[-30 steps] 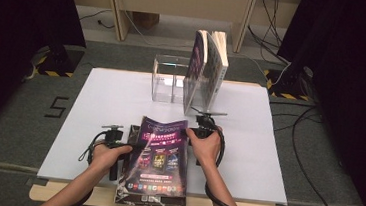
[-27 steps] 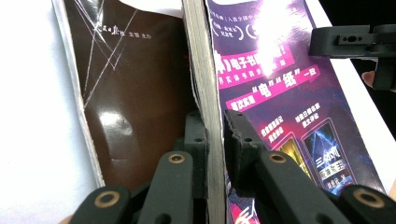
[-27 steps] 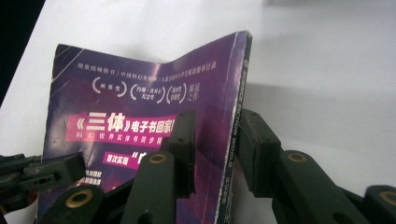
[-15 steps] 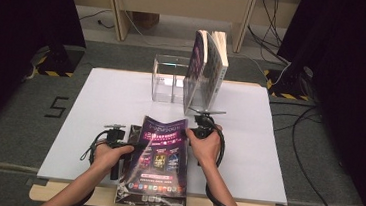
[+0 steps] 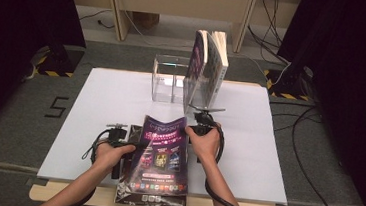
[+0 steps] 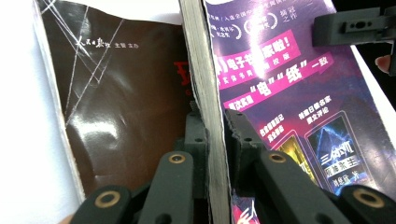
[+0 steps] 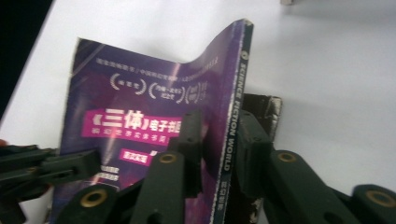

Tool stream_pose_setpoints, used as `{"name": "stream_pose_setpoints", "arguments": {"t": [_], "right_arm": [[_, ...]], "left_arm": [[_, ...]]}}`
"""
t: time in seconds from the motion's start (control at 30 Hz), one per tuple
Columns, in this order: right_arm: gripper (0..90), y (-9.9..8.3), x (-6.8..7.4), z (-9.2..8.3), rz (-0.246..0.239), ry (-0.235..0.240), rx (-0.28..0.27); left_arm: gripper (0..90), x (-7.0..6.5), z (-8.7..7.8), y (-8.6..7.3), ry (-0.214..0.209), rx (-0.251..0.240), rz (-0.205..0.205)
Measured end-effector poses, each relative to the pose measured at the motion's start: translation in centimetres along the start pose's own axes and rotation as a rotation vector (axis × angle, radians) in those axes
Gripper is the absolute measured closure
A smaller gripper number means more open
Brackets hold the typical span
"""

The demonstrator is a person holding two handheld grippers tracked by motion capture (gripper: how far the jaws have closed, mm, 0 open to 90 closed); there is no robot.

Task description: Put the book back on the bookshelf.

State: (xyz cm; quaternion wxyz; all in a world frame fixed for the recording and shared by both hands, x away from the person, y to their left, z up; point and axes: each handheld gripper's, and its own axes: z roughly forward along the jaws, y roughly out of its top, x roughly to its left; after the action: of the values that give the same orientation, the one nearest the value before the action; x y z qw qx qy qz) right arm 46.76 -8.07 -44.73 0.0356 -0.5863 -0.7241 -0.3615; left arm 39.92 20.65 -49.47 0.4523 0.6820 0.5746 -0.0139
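White table (image 5: pixel 116 102): beyond the purple magazine (image 5: pixel 163 149) at its near edge, a clear rack (image 5: pixel 169 79) holds two upright books (image 5: pixel 209 65). The magazine, judged light, glossy and limp, lies on a dark book (image 6: pixel 121 93). The left gripper (image 6: pixel 212 135) pinches its page edge and the right gripper (image 7: pixel 219 140), jaws just closing, clamps its spine, the firmer hold.

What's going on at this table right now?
A person is lifting a purple magazine off a dark one lying beneath it at the table's near edge. The left gripper pinches its page edge; the right gripper has just been closing on its spine. Farther back, two books stand in a clear rack.
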Motion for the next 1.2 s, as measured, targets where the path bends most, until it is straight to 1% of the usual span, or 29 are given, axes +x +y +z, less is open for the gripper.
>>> {"name": "stream_pose_setpoints", "arguments": {"t": [0.07, 0.1, 0.17, 0.23, 0.3, 0.33, 0.4, 0.43, 0.47, 0.5, 0.53, 0.57, 0.63, 0.77, 0.8, 0.83, 0.87, 0.93, 1.0, 1.03, 1.17, 1.2], "right_arm": [[80.0, 0.1, 0.0, -0.2, 0.010, 0.029, 0.000], [80.7, 0.1, 0.0, -0.3, 0.012, 0.042, -0.004], [82.1, 0.2, 0.3, -0.7, 0.015, 0.052, -0.011], [83.5, 0.1, 0.6, -1.0, 0.017, 0.057, -0.026], [84.3, 0.2, 0.6, -1.5, 0.021, 0.077, -0.047], [84.4, 0.2, 0.7, -1.8, 0.020, 0.078, -0.058], [84.5, 0.3, 1.0, -2.3, 0.003, 0.068, -0.073], [84.5, 0.3, 1.1, -2.6, -0.005, 0.065, -0.083], [84.5, 0.3, 1.2, -2.9, -0.012, 0.056, -0.092], [84.5, 0.4, 1.3, -3.2, -0.017, 0.055, -0.101], [84.5, 0.4, 1.5, -3.5, -0.022, 0.036, -0.111], [84.6, 0.5, 1.5, -3.8, -0.031, 0.030, -0.127], [84.6, 0.6, 1.7, -4.3, -0.040, 0.021, -0.137], [84.6, 0.8, 2.4, -5.2, -0.070, -0.003, -0.168], [84.6, 0.8, 2.5, -5.5, -0.080, -0.009, -0.176], [84.6, 0.9, 2.7, -5.7, -0.089, -0.017, -0.187], [84.6, 1.0, 2.8, -5.9, -0.094, -0.020, -0.194], [84.6, 1.1, 3.1, -6.4, -0.106, -0.031, -0.213], [84.6, 1.3, 3.5, -6.9, -0.121, -0.044, -0.232], [84.6, 1.3, 3.7, -7.1, -0.120, -0.046, -0.244], [84.6, 1.7, 4.4, -8.3, -0.156, -0.067, -0.297], [84.6, 1.8, 4.7, -8.6, -0.156, -0.070, -0.314]], "left_arm": [[78.6, 0.1, 0.0, 0.0, -0.002, -0.002, -0.001], [77.9, 0.1, -0.1, 0.0, -0.006, 0.001, 0.000], [74.7, 0.1, -0.2, 0.2, -0.005, 0.001, 0.038], [72.0, 0.0, -0.5, 0.2, -0.008, -0.010, 0.040], [65.9, 0.0, -0.8, 0.0, 0.011, -0.026, 0.061], [63.3, 0.0, -0.9, -0.1, 0.021, -0.029, 0.069], [61.2, 0.0, -1.3, -0.3, 0.045, -0.042, 0.094], [59.5, 0.0, -1.5, -0.4, 0.047, -0.057, 0.103], [58.8, 0.0, -1.8, -0.5, 0.048, -0.073, 0.099], [57.6, -0.1, -2.0, -0.5, 0.050, -0.084, 0.104], [56.9, -0.1, -2.2, -0.6, 0.058, -0.091, 0.113], [56.6, -0.1, -2.3, -0.7, 0.056, -0.098, 0.116], [55.5, -0.1, -2.4, -1.0, 0.054, -0.102, 0.108], [54.8, 0.0, -2.4, -1.4, 0.061, -0.114, 0.110], [54.7, 0.0, -2.5, -1.4, 0.056, -0.112, 0.109], [54.6, 0.0, -2.6, -1.5, 0.061, -0.117, 0.104], [54.6, 0.1, -2.7, -1.5, 0.068, -0.124, 0.108], [54.6, 0.1, -2.9, -1.4, 0.065, -0.134, 0.103], [54.6, 0.1, -3.1, -1.3, 0.072, -0.144, 0.107], [54.6, 0.1, -3.2, -1.3, 0.071, -0.145, 0.106], [54.2, 0.2, -3.3, -1.3, 0.073, -0.151, 0.104], [53.9, 0.2, -3.4, -1.3, 0.076, -0.154, 0.104]]}}
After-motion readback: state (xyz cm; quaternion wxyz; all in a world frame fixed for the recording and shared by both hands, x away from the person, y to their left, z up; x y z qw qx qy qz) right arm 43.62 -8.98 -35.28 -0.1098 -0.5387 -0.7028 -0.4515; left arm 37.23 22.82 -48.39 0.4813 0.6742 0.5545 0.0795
